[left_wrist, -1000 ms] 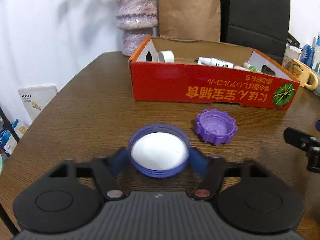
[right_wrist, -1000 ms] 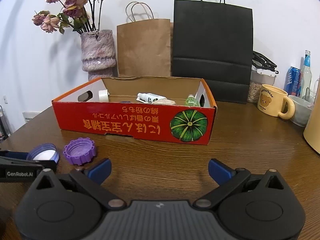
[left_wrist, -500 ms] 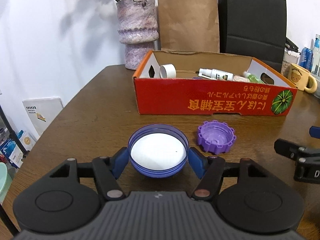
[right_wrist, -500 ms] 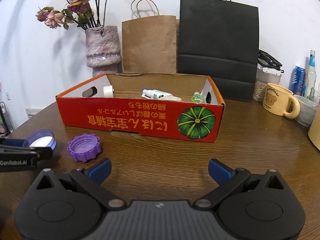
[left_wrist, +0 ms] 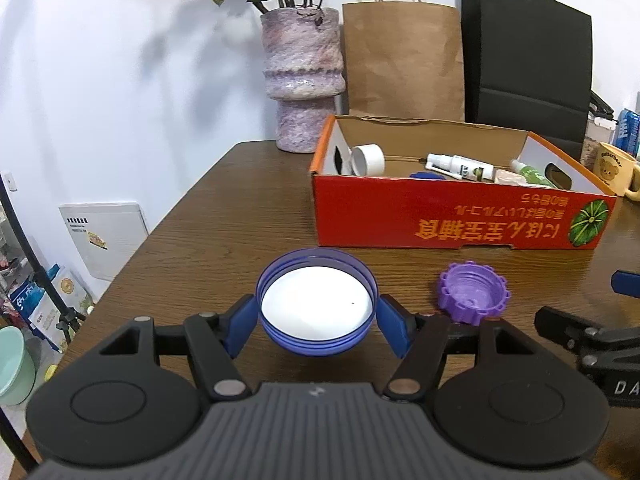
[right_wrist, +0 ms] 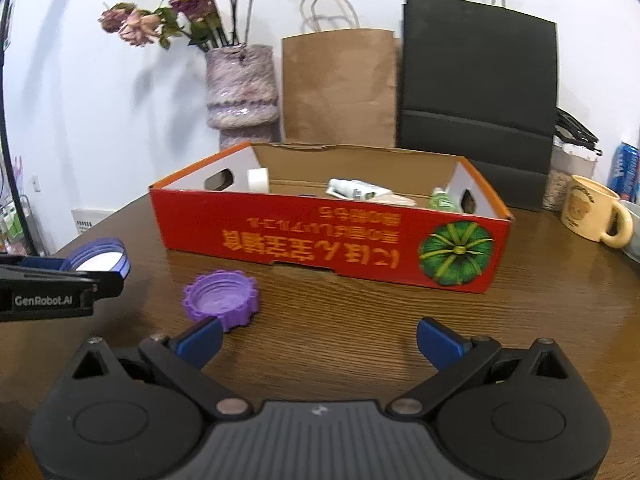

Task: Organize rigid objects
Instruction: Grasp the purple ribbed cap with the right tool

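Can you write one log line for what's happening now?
left gripper: shut on blue lid | right gripper: open, empty | purple cap: on table | red box: waiting

Dark wooden table (left_wrist: 224, 240) against a plain white wall (left_wrist: 120, 100), evenly lit

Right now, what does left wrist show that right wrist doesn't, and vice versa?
Only left wrist: the left claw seen head-on, closed on the blue lid with its white inside, and a teal bowl below the table edge.
Only right wrist: the right claw, open and empty, and the whole yellow mug.
Both: red box, purple cap, vase, both paper bags.
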A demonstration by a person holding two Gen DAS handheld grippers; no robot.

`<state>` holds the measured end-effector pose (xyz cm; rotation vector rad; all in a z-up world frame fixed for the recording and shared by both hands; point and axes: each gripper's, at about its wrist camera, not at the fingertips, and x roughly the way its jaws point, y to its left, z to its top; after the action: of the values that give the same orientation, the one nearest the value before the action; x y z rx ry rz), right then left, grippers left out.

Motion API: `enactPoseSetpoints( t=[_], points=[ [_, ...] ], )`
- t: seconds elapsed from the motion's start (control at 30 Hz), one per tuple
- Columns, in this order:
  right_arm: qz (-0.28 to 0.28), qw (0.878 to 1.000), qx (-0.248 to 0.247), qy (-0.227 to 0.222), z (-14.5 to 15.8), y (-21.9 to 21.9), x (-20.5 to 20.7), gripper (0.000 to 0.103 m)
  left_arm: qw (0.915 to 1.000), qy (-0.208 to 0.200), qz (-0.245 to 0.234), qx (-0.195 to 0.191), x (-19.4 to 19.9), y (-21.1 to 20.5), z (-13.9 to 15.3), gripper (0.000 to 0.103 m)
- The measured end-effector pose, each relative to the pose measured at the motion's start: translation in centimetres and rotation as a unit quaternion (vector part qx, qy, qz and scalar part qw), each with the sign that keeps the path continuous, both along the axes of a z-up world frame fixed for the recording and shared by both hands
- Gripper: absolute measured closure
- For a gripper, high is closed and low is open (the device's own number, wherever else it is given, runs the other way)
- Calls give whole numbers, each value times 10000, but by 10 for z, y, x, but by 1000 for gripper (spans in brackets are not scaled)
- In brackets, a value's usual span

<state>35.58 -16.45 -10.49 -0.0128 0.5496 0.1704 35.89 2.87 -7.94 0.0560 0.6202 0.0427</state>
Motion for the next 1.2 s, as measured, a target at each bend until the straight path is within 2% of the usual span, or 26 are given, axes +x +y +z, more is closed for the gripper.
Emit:
enactPoseSetpoints(
  t=[0.43,0.87,1.0,1.07,1.1,1.2],
  points=[
    [82,9997,-117,207,-4,48,18,0,9998,-127,146,70,1,33,6,36],
    [-79,9991,-83,404,-7,71,34,0,9993,-123,322,109,8,57,3,36],
    [-94,9988,-39,489,-8,76,39,13,9993,-133,335,104,8,60,2,36],
    [-66,9985,-3,537,-8,78,40,31,9993,-130,340,105,9,60,2,36],
    [-55,9986,15,525,-8,78,40,50,9993,-127,343,106,9,60,2,36],
    [38,9989,100,453,-6,77,37,50,9993,-133,336,105,9,60,2,36]
  ],
)
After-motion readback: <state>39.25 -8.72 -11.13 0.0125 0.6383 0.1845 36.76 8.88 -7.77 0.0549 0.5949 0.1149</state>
